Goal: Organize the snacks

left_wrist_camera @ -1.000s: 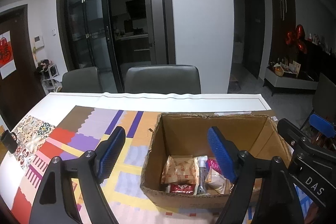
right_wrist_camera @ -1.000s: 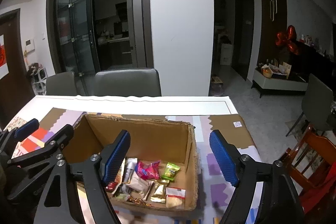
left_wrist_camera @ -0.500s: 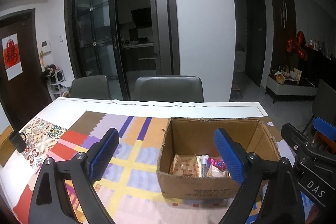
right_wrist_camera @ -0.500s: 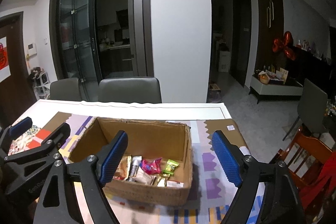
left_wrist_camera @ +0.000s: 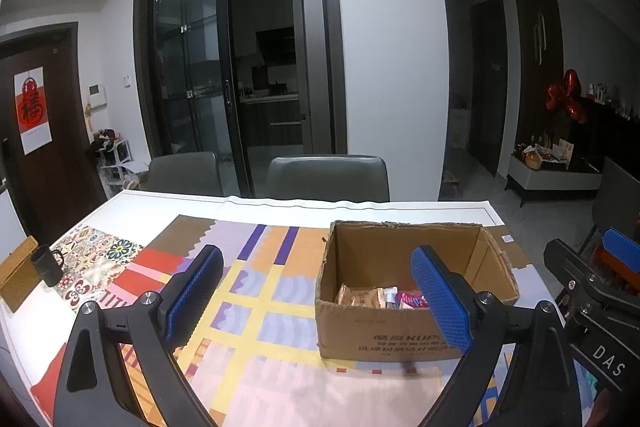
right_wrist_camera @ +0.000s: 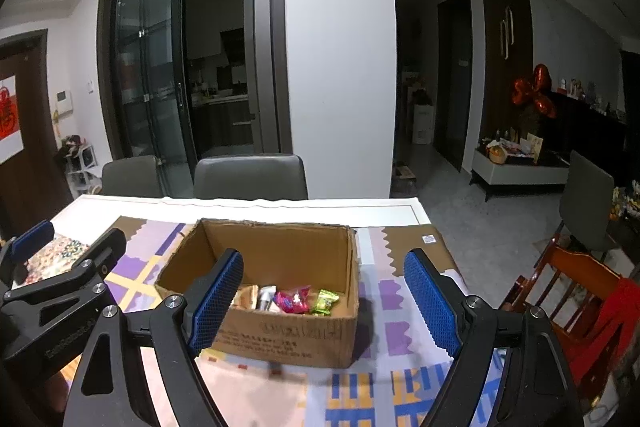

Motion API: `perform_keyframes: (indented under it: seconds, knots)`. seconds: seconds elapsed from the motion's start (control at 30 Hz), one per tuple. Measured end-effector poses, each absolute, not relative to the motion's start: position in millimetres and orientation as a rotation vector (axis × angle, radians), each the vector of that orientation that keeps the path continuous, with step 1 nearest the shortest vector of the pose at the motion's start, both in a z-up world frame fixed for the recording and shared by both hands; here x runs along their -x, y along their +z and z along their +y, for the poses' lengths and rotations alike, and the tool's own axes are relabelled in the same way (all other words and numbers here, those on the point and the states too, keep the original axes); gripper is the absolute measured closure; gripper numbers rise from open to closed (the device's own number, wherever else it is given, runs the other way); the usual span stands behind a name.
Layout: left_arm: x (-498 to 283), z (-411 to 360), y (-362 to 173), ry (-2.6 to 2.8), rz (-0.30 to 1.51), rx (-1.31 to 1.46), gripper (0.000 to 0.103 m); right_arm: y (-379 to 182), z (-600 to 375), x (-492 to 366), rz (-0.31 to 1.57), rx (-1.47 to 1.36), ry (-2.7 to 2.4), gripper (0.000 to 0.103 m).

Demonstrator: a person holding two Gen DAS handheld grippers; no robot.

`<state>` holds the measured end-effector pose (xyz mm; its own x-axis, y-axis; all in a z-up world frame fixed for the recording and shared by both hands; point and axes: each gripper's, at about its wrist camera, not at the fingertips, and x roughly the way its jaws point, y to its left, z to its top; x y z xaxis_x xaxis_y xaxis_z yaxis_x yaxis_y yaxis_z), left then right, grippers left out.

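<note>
An open cardboard box stands on the patterned tablecloth. Inside lie several snacks: tan packets, a pink packet and a green one. My left gripper hovers in front of the box's left corner, jaws wide open and empty. My right gripper hovers before the box's right half, open and empty too. Each gripper shows at the edge of the other's view: the right one, the left one. Neither touches the box.
A black mug and a wooden board sit at the table's left edge. Two grey chairs stand behind the far edge. A wooden chair with red cloth is to the right.
Both grippers have drawn back and upward from above the box, which now looks smaller and farther away. The left jaws have spread wider; the right jaws look about the same.
</note>
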<state>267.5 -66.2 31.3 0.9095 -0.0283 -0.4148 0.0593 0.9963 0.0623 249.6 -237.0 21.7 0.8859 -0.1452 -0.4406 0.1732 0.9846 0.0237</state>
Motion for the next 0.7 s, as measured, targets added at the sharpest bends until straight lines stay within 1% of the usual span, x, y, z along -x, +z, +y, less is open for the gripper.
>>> perform_keyframes:
  seconds: [0.37,0.7]
  knots:
    - [-227,-56,30,-0.046,0.419,-0.072,0.007,26,-228,-207,0.431,-0.051,-0.165,0.02]
    - [-188,-50,21,-0.052,0.416,-0.075,0.006,16,-222,-166,0.432,-0.052,-0.172,0.02]
